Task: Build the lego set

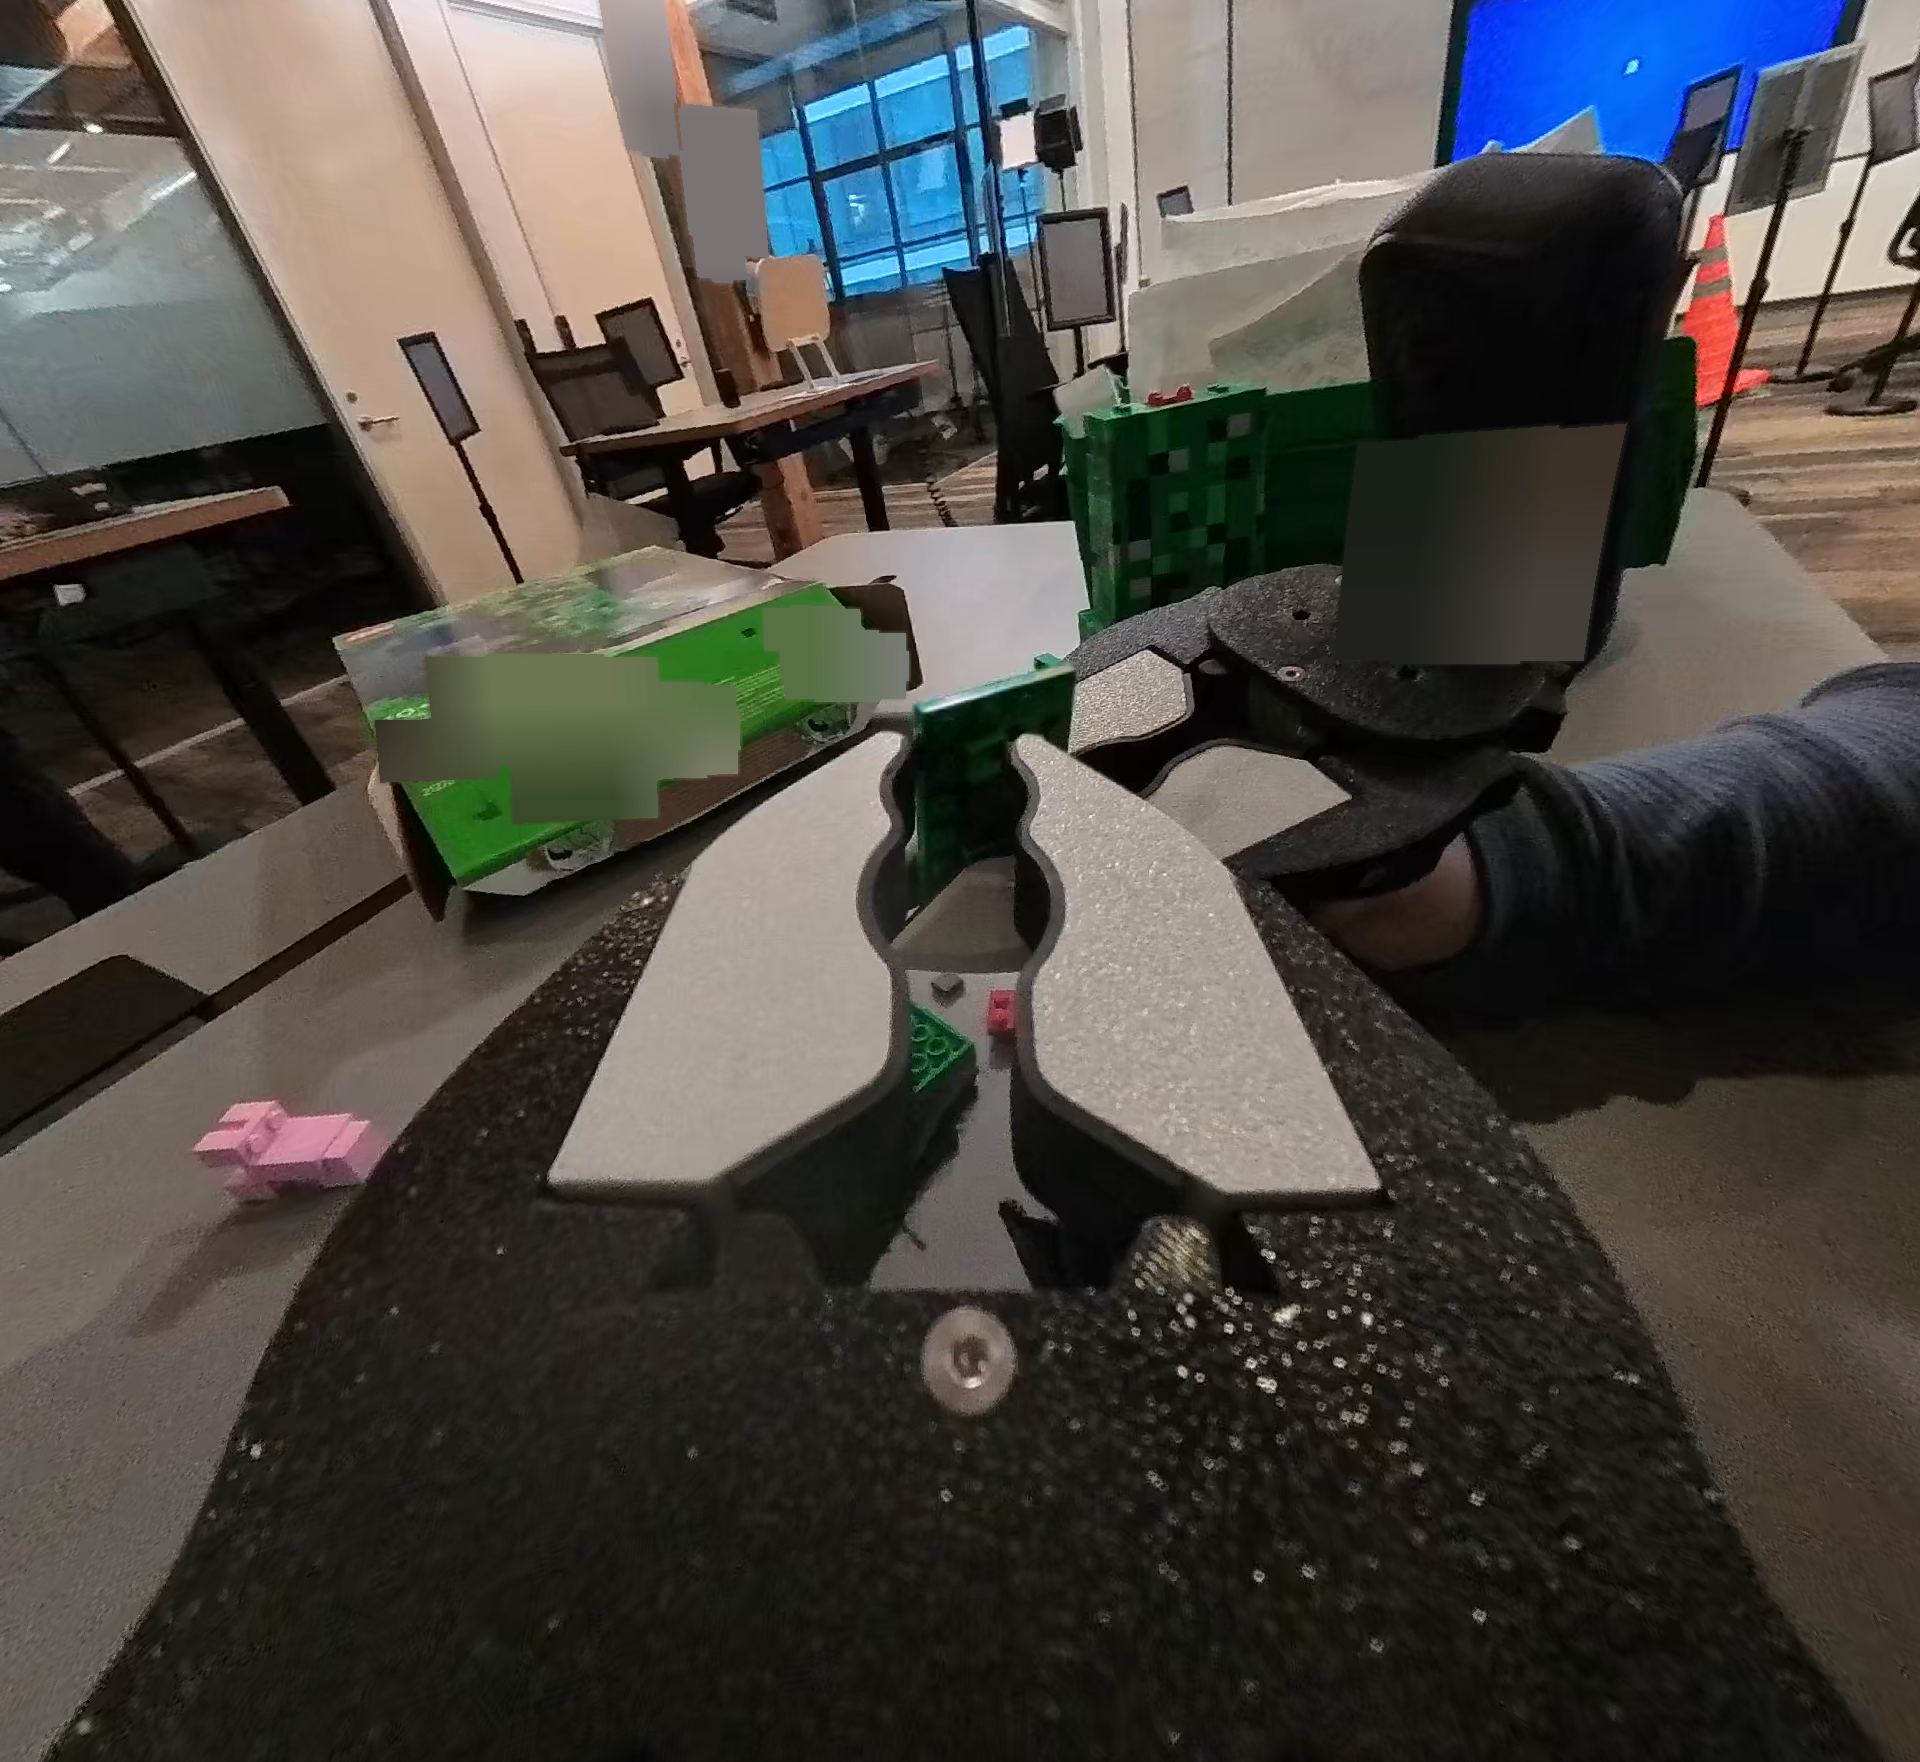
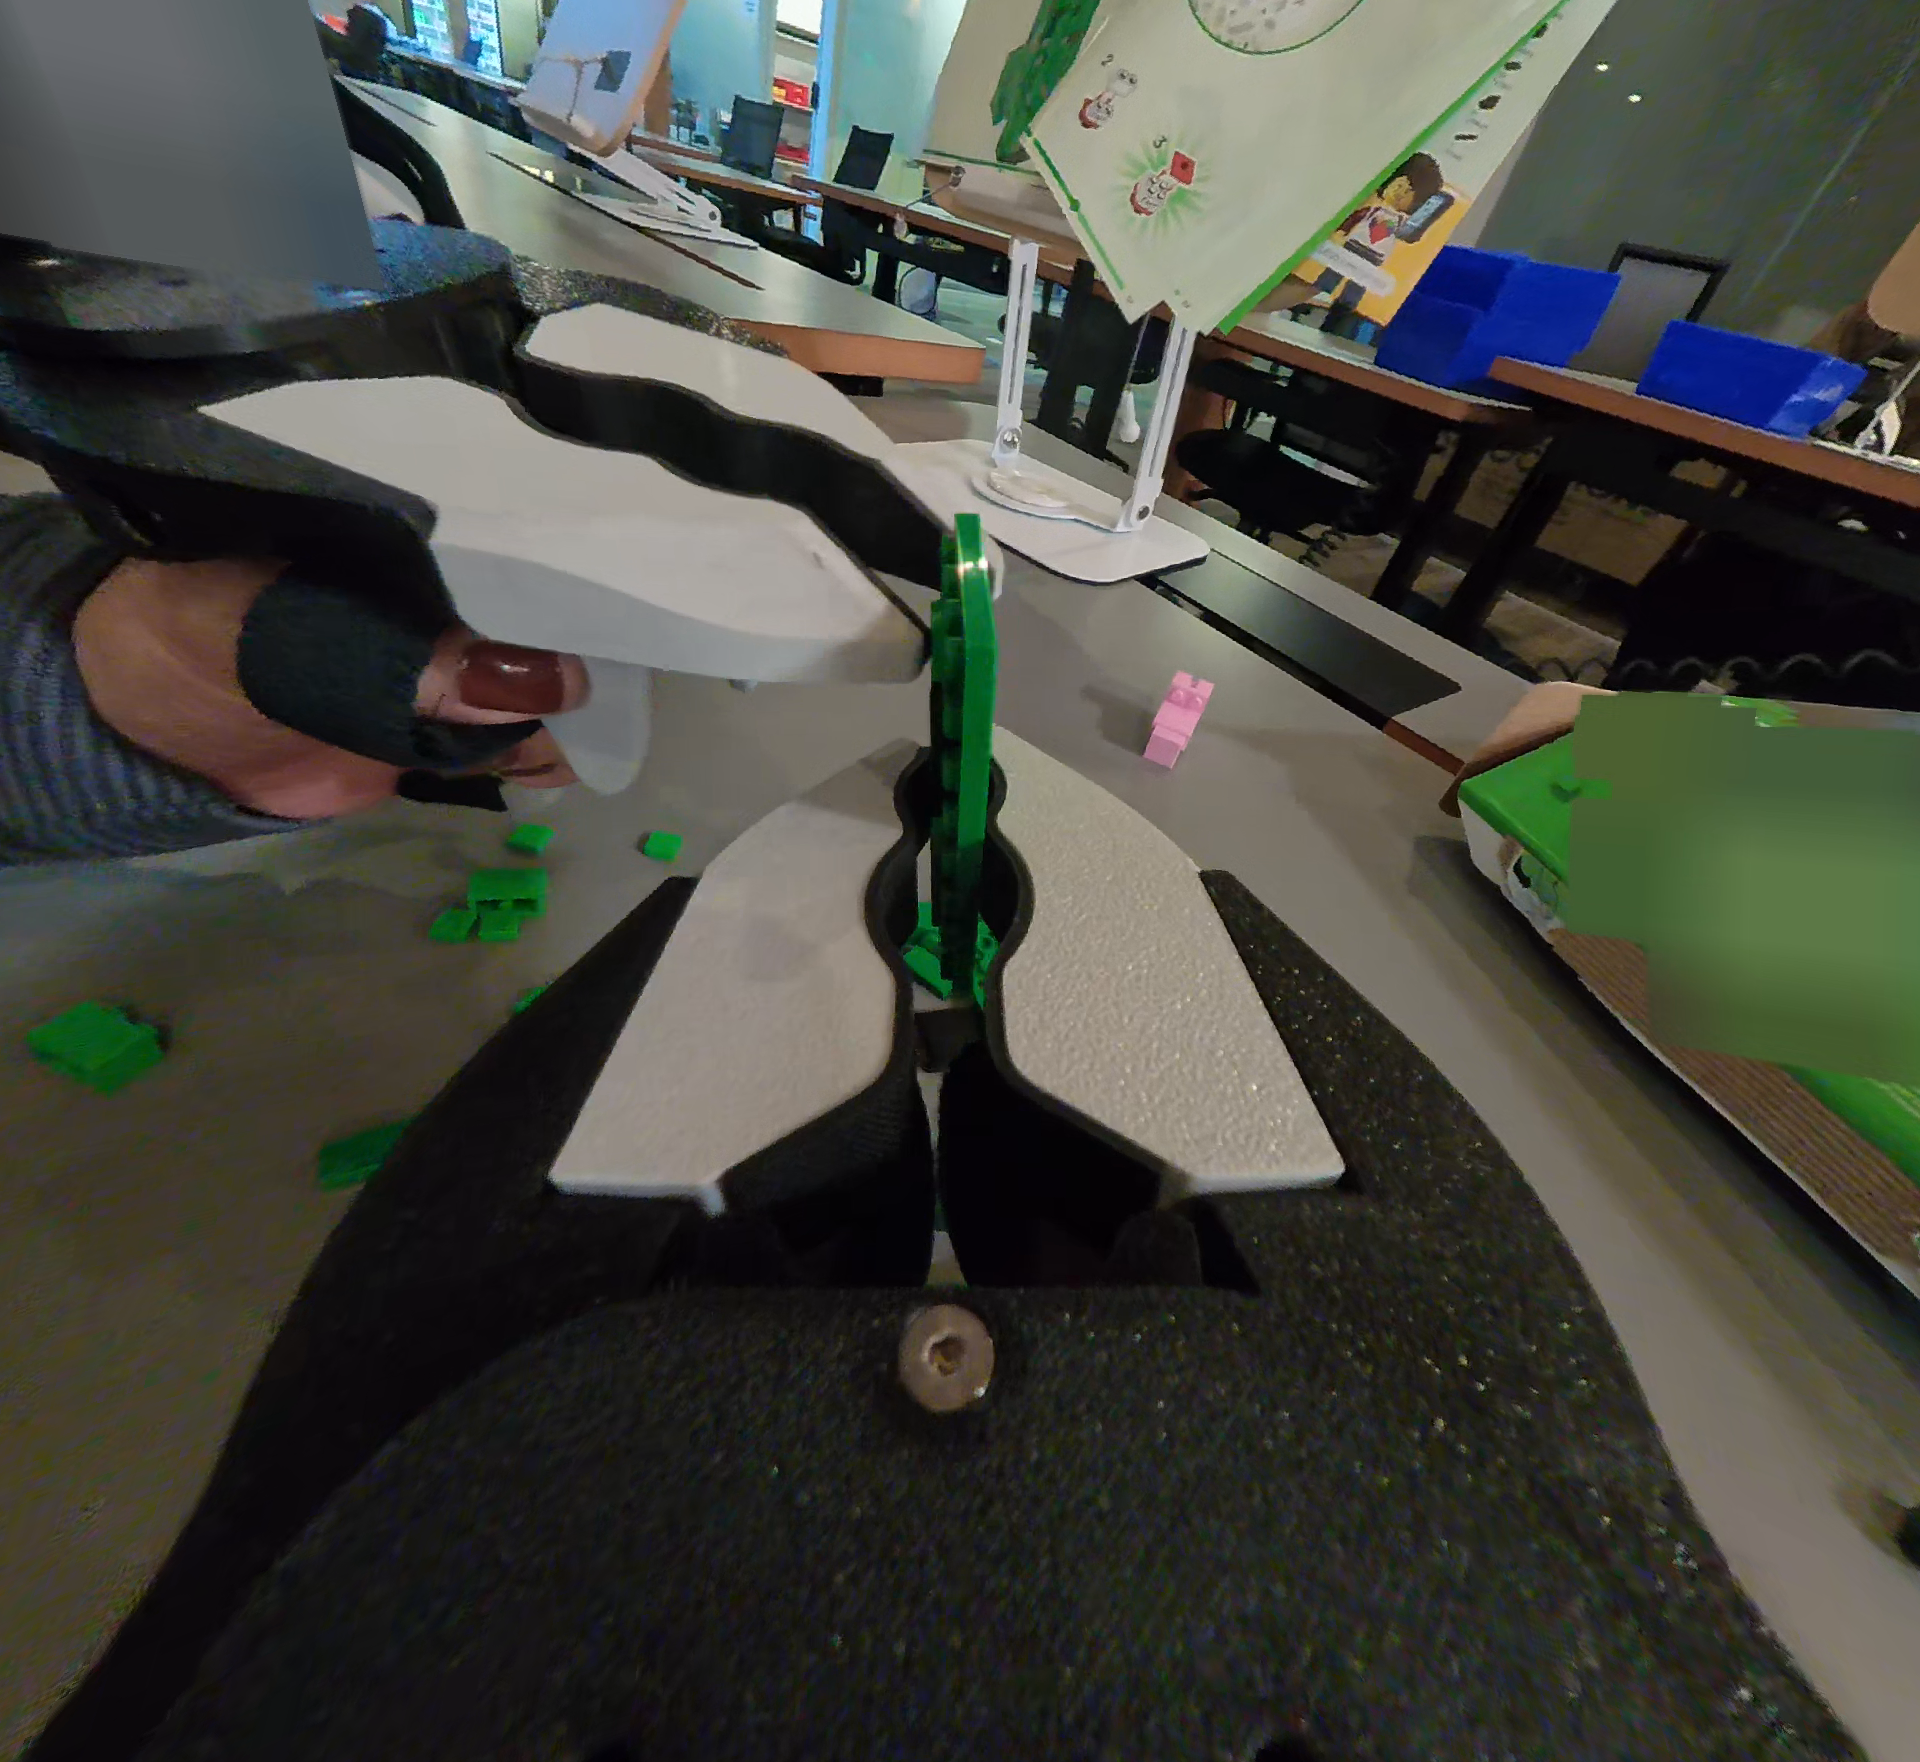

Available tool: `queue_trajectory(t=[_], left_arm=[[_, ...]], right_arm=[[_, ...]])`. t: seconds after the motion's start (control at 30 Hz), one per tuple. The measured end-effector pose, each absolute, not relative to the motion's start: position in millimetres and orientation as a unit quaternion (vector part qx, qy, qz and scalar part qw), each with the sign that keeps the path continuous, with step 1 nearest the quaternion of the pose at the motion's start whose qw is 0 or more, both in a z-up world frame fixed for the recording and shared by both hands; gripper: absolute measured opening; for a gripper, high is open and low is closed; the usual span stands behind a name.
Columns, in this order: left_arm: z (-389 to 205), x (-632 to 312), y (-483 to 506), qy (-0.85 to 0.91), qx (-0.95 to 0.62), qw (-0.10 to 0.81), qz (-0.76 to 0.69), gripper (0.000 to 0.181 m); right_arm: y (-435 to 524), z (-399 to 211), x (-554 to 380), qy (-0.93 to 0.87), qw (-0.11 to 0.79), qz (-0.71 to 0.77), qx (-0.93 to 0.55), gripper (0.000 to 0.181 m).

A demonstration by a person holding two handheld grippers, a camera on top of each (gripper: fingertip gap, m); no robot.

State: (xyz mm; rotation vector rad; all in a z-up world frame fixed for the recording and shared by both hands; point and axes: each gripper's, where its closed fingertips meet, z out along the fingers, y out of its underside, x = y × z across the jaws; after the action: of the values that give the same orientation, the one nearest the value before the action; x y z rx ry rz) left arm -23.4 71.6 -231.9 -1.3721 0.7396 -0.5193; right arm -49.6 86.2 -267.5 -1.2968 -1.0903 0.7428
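Observation:
A green lego plate (image 1: 951, 746) stands on edge above the grey table (image 1: 156, 1349). My left gripper (image 1: 961, 767) has its fingertips closed around the plate. My right gripper (image 2: 961, 777) is shut on the same plate (image 2: 966, 673), seen edge-on between its fingers. The left gripper (image 2: 945, 616) comes in from the left and meets the plate near its top. The right gripper (image 1: 1107, 756) shows on the right in the left wrist view. Loose green pieces (image 2: 499, 897) lie on the table below.
A pink lego pig (image 1: 286, 1162) lies on the table. The green set box (image 1: 623, 725) lies open beyond it. A built green block (image 1: 1174, 507) stands at the back. An instruction booklet (image 2: 1299, 71) sits on a white stand (image 2: 1081, 507). A small red piece (image 1: 1001, 1011) lies under the left gripper. Tip to tip, the grippers are about 4 centimetres apart. From the right gripper's tips to the pink lego pig (image 1: 286, 1162) is close to 20 centimetres.

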Motion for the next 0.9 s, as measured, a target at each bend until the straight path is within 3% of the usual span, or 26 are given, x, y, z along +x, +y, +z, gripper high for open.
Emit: queue_trajectory(t=[0.37, 0.67, 0.9], left_arm=[[-234.2, -20.1, 74.5, 0.317, -0.621, 0.691, -0.189, 0.019], [-232.7, -18.3, 69.9, 0.328, -0.613, 0.678, -0.239, 0.015], [-236.1, -18.7, 74.0, 0.332, -0.622, 0.693, -0.154, 0.016]], right_arm=[[91.5, -269.1, -48.8, -0.464, 0.614, 0.288, -0.57, 0.005], [84.2, -267.3, -50.9, -0.471, 0.599, 0.327, -0.559, 0.005], [88.7, -269.1, -49.4, -0.47, 0.605, 0.303, -0.567, 0.006]])
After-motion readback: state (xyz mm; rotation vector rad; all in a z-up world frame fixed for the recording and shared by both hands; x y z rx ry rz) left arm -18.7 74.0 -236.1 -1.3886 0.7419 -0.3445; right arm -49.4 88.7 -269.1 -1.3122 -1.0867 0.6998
